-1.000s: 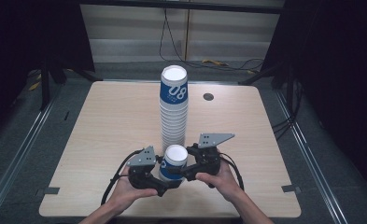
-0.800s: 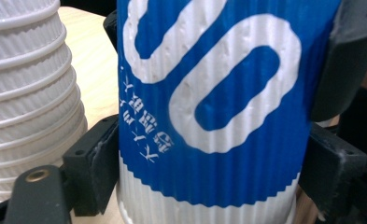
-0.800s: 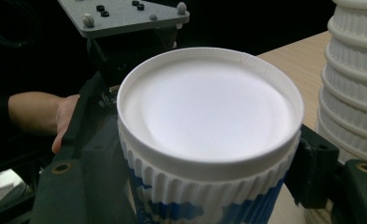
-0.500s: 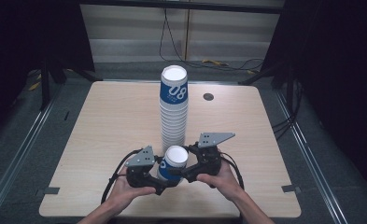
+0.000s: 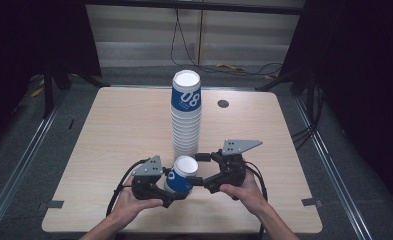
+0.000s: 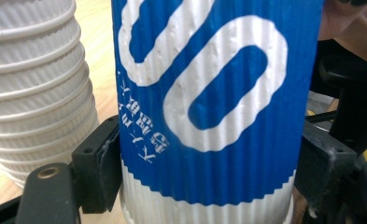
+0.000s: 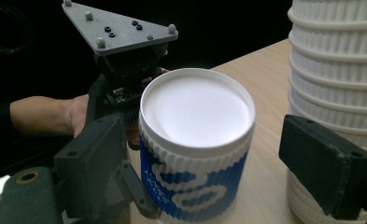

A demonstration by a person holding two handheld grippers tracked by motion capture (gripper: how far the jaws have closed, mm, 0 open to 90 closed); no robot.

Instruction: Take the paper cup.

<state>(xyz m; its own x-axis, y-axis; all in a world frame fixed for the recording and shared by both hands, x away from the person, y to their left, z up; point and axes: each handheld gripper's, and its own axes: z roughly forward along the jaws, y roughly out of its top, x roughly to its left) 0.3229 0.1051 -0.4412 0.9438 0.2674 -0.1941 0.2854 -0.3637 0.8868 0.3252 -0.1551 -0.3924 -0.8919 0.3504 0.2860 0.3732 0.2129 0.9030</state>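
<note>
A tall stack of ribbed paper cups point(image 5: 185, 125) stands mid-table, its top cup blue with white digits. Just in front of it is a single blue-and-white cup point(image 5: 184, 167), white flat end up and leaning slightly left. My left gripper point(image 5: 174, 187) is shut on this cup; in the left gripper view both black jaws press its sides point(image 6: 218, 93). My right gripper point(image 5: 199, 170) comes in from the right and is open. In the right gripper view the cup point(image 7: 197, 107) sits between its jaws, with a clear gap on the stack side point(image 7: 335, 56).
The wooden table point(image 5: 109, 130) has a small dark round hole point(image 5: 223, 103) at the back right. The stack point(image 6: 31, 70) stands close beside the held cup. Cables trail from both grippers toward the table's front edge. Dark floor and rails surround the table.
The held cup and both grippers have shifted slightly left and toward the front edge, and the cup now leans a little. The stack has not moved.
</note>
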